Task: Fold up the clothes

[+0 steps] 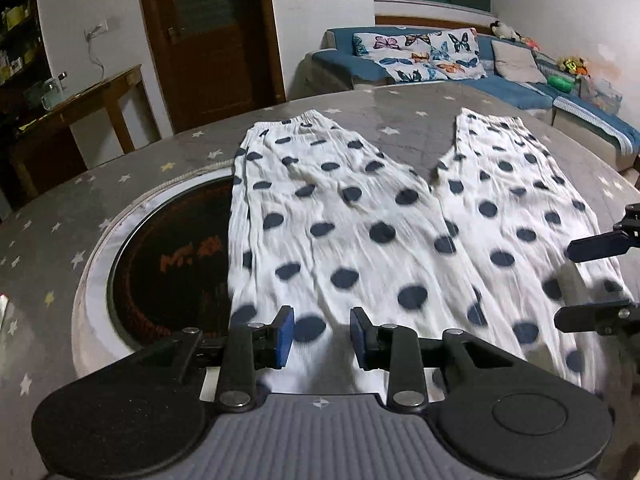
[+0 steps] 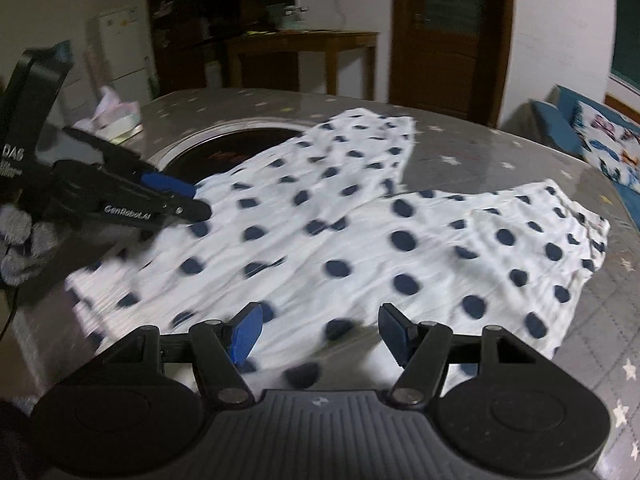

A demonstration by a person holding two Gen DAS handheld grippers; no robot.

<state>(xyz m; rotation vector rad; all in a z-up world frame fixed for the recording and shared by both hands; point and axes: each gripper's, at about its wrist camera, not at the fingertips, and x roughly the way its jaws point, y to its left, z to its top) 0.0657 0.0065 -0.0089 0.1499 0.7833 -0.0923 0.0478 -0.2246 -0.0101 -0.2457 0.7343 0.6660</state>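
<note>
trousers (image 1: 360, 208) are spread ahead of both claws. left claw (image 1: 322, 336) and right claw (image 2: 318, 330) are held spread, nothing pinched.

Blue sofa (image 1: 516, 92), wooden door (image 1: 208, 36), side table (image 1: 100, 88).

The desk (image 1: 48, 240) is bare grey cloth on its far rim and left side, open to a pass. The trousers (image 1: 360, 216) cover the middle; a bare wedge lies between the two legs. A round dark recess (image 1: 168, 264) sits left of the trousers, partly under them. A small bundle (image 2: 116, 116) lies near the far-left edge. The left hand-held gripper (image 2: 188, 200) stands over the trousers' left part; the right hand-held gripper (image 2: 320, 332) is near it.
</note>
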